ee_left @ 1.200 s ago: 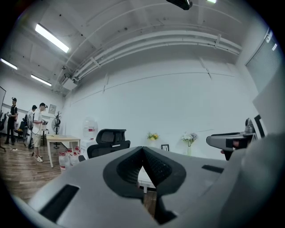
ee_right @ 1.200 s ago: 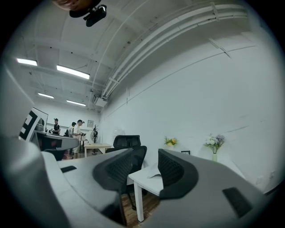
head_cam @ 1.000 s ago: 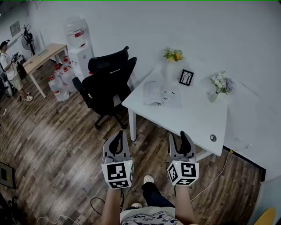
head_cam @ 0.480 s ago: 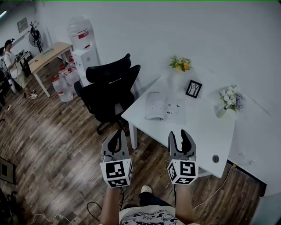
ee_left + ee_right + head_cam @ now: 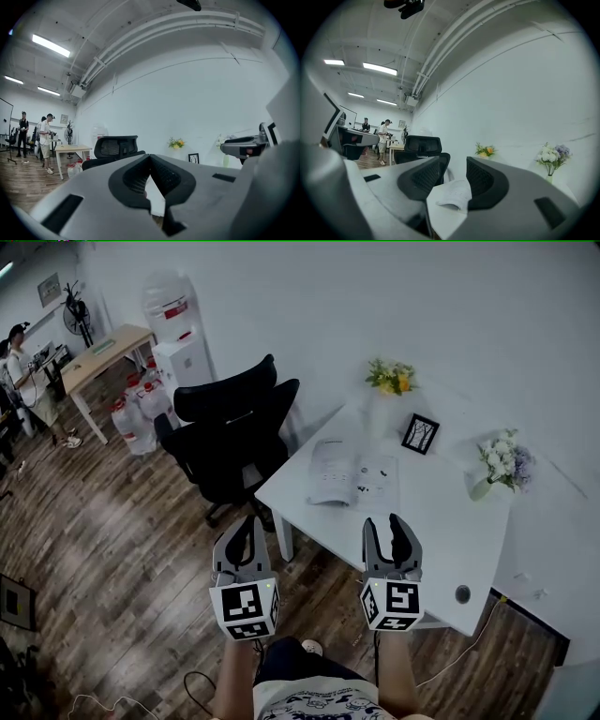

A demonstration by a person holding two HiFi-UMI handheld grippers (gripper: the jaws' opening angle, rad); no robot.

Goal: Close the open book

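Nearest to us, we hold the left tool (image 5: pixel 248 526) level over the wood-plank floor (image 5: pixel 112 549), its jaws pressed together with nothing in them. The right tool (image 5: pixel 386 524) reaches just over the near edge of the white worktop (image 5: pixel 441 521), its jaws standing apart and empty. Each carries a cube of black-and-white square markers.

Past the right tool, the open book (image 5: pixel 353 472) lies flat on the worktop near its left edge, pages up. We cannot read its print. A small round disc (image 5: pixel 462 593) sits by the near right corner.

Further back stand a framed picture (image 5: pixel 420 433), yellow flowers (image 5: pixel 392 378) and a vase of pale flowers (image 5: pixel 503 463), all against the white wall. A black office chair (image 5: pixel 230 432) is drawn up at the worktop's left.

Beyond it we see a water dispenser (image 5: pixel 178 343) with a red label too small to read, spare water bottles (image 5: pixel 141 409), a wooden desk (image 5: pixel 103 357) and a person (image 5: pixel 23 371).
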